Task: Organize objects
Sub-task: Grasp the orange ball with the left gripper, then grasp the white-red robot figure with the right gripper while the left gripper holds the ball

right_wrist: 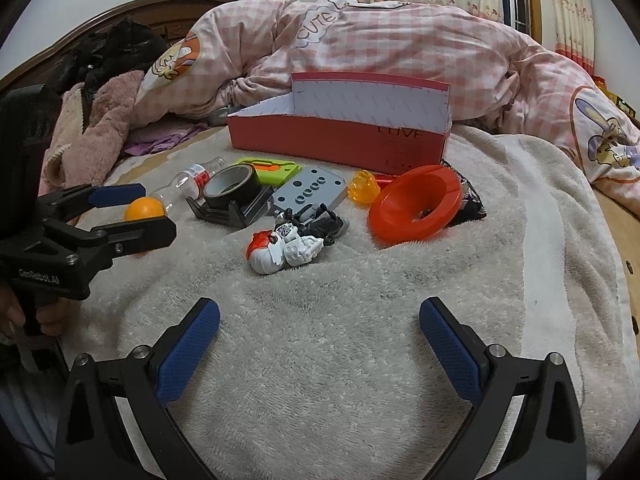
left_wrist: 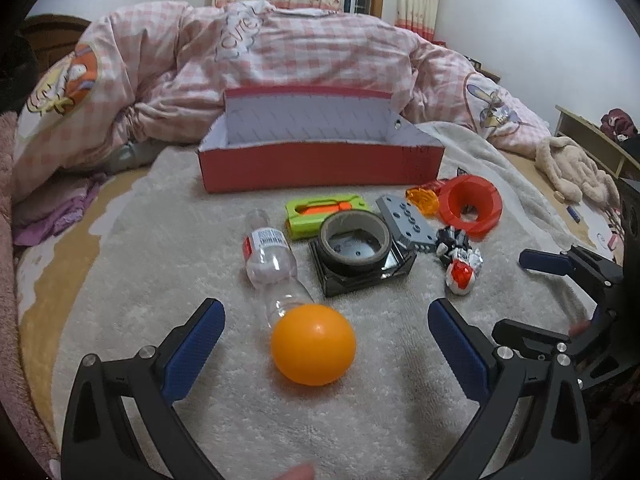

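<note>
Spread over the bed (left_wrist: pixel 60 288), a cream fleece blanket (left_wrist: pixel 360 392) under all the loose things; behind it, heaped against the far side, a pink checked quilt (left_wrist: pixel 320 52).

At the blanket's far edge, a red cardboard box (left_wrist: pixel 320 168) with white lining and its lid flap standing upright at the back; as much of the inside as shows is bare, floor hidden by the front wall.

In front of the box, a cluster. To the right, a red funnel-shaped ring (right_wrist: pixel 414 204) tilted on its side, a translucent orange piece (right_wrist: pixel 363 188) just beside it. At the centre, a black square stand (left_wrist: pixel 362 268) with a roll of dark tape (left_wrist: pixel 354 240) sitting on top. Beside those, a grey plate with round holes (left_wrist: pixel 404 220) leaning on the stand's right edge. Behind the tape, a green and orange utility knife (left_wrist: pixel 326 214). Left of the stand, a clear plastic bottle (left_wrist: pixel 272 264) lying flat, no liquid visible inside, one end touching an orange ball (left_wrist: pixel 313 344). Right of the stand, a small red, white and black toy figure (right_wrist: pixel 286 250).

Left tongs (left_wrist: pixel 326 334) spread wide, one on each side of the ball, not touching it. Right tongs (right_wrist: pixel 320 328) likewise wide apart over bare blanket, clamped on nothing, near the toy figure.
</note>
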